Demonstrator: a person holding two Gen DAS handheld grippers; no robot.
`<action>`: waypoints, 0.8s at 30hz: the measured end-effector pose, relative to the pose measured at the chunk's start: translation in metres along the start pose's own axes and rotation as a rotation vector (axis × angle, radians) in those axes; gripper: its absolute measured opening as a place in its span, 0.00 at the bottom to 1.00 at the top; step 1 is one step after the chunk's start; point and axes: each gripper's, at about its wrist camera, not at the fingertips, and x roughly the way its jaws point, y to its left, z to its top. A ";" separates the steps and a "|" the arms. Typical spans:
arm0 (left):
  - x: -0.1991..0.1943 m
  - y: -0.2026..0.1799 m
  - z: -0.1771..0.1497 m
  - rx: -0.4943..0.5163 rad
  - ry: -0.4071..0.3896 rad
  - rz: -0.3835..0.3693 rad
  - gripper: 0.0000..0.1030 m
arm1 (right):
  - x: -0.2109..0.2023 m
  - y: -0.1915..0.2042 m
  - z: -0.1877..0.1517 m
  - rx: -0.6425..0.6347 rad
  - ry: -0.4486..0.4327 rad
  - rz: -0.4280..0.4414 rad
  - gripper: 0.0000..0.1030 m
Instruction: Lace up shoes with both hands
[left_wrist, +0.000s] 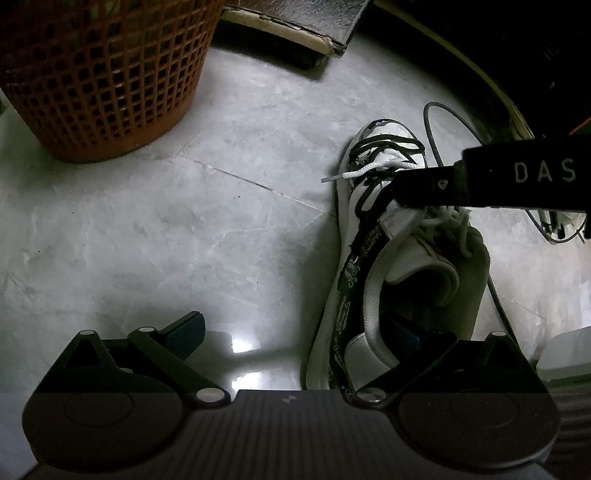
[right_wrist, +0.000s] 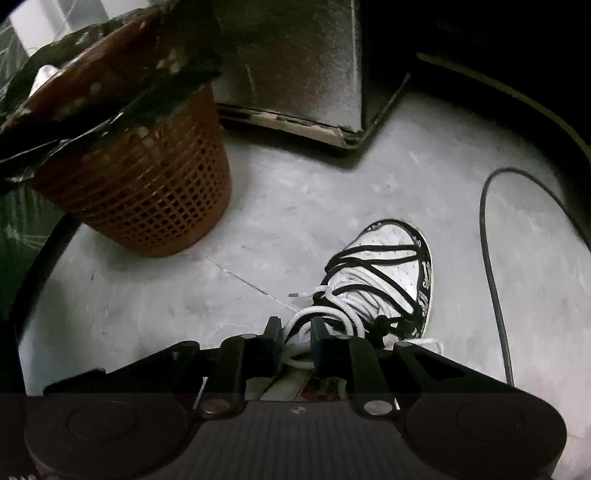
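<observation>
The left gripper (left_wrist: 295, 338) fills the near edge of its view with its jaws spread wide; one blue pad (left_wrist: 188, 332) hangs over bare floor and the other finger is sunk in the heel opening of the shoe (left_wrist: 373, 266), pressing on nothing that can be seen. The shoe, white with black trim, lies on the grey tiled floor (left_wrist: 166, 229) ahead and toward the right finger, toe pointing away. Its white lace (left_wrist: 365, 170) has a free tip sticking out past the shoe's left edge, just above the tile. The right gripper (right_wrist: 297, 338) comes in across the shoe from the right and sits low over the tongue; its jaws stand partly apart with loops of white lace between the pads, and whether the pads press on the cord cannot be told. Black laces (right_wrist: 373, 258) cross the toe beyond. Left of both grippers the floor lies open as far as the orange mesh basket (left_wrist: 99, 77). Straight ahead a dark cabinet corner (right_wrist: 347, 142) with a chipped lower edge closes the space, and a black cable (right_wrist: 491, 266) curves along the floor right of the shoe, near its sole
</observation>
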 end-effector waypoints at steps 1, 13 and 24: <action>0.000 0.000 0.000 0.001 0.001 0.001 1.00 | 0.001 0.001 0.001 -0.001 0.009 0.002 0.30; -0.001 -0.001 0.000 -0.002 0.003 0.006 1.00 | 0.014 0.016 0.008 -0.101 0.090 -0.007 0.37; -0.002 -0.001 -0.001 -0.018 0.007 0.009 1.00 | 0.012 -0.005 0.005 0.061 0.029 0.019 0.04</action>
